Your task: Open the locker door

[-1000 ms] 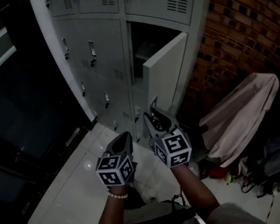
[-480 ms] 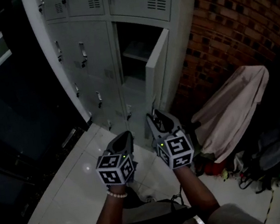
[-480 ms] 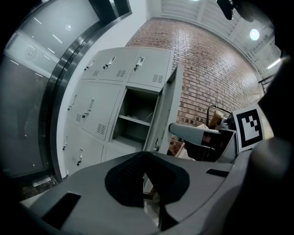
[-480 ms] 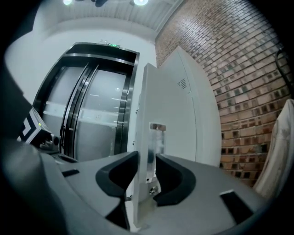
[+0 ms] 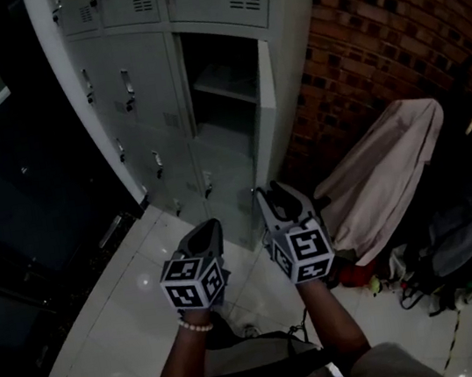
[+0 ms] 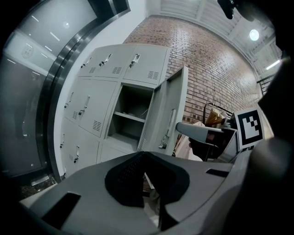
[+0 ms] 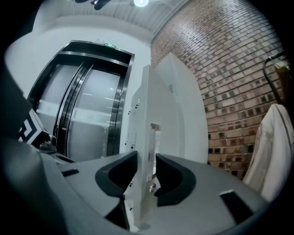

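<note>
"Where's the locker door?"

"In the right-hand column of the grey locker bank, next to the brick wall. The locker door is hinged at the bank's right edge and stands wide open, edge-on in the head view. Behind it is a compartment with a shelf."

"And the right claw?"

"The right claw is clenched on the door's free edge, near its lower end. In the right gripper view that edge stands upright between the pads, with the latch just beside one."

"The left claw?"

"The left claw is beside the right one, apart from the lockers. Its jaws are together on nothing."
</note>
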Demonstrator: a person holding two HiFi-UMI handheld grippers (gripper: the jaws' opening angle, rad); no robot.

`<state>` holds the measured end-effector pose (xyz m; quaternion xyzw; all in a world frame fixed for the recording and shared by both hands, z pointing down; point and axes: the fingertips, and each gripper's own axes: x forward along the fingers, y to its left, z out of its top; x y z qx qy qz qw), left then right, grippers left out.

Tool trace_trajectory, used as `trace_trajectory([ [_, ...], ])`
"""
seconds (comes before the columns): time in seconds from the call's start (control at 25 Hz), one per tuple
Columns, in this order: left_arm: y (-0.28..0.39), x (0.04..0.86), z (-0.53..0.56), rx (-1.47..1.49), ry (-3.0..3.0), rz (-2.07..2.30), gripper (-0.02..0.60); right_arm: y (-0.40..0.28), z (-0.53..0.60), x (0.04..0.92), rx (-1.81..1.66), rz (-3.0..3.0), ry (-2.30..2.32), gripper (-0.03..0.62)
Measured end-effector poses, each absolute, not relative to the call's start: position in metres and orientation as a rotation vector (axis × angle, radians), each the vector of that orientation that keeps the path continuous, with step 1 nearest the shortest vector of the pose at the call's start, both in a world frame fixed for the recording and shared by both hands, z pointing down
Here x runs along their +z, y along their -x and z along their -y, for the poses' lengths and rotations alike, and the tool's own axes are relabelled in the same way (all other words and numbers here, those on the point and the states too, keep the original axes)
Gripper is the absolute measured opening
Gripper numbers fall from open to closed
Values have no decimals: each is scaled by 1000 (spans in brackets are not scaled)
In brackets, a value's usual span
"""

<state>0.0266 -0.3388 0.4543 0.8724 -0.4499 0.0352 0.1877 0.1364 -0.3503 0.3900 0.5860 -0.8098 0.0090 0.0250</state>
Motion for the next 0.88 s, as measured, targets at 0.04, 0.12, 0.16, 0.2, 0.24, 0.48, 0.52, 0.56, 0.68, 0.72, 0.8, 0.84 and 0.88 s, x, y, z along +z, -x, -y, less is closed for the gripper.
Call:
trace_trajectory([
  [0.04,-28,455,337,98,-2455,1264,-9,-138,350,390,26,2503,-1817,144],
  [0.12,-30,455,334,97,-2455,1262,-9,-141,348,391,22,2500,-1823,144],
  [0.16,-31,456,332,98,-2455,1262,-9,-142,348,391,24,2496,-1823,144],
  [0.2,-31,456,331,98,-2455,1264,-9,-142,347,392,27,2491,-1821,144],
  [0.24,-30,456,329,98,-2454,1267,-9,-143,347,391,24,2489,-1822,144],
  [0.48,-22,453,318,101,-2429,1284,-9,-147,324,370,8,2546,-1816,144],
  [0.52,-19,452,317,102,-2426,1285,-9,-147,319,370,33,2565,-1800,134],
  [0.56,-17,451,315,102,-2422,1287,-9,-147,315,371,64,2581,-1779,120],
  [0.68,-8,448,311,99,-2411,1296,-9,-143,301,384,152,2593,-1734,23],
  [0.72,-5,447,309,96,-2408,1299,-9,-141,297,389,178,2594,-1722,5],
  [0.8,2,446,304,86,-2403,1304,-9,-134,290,399,229,2599,-1698,3],
  [0.84,5,445,300,80,-2403,1305,-9,-130,287,403,252,2602,-1688,3],
  [0.88,8,445,296,74,-2404,1302,-9,-126,283,407,274,2605,-1680,3],
])
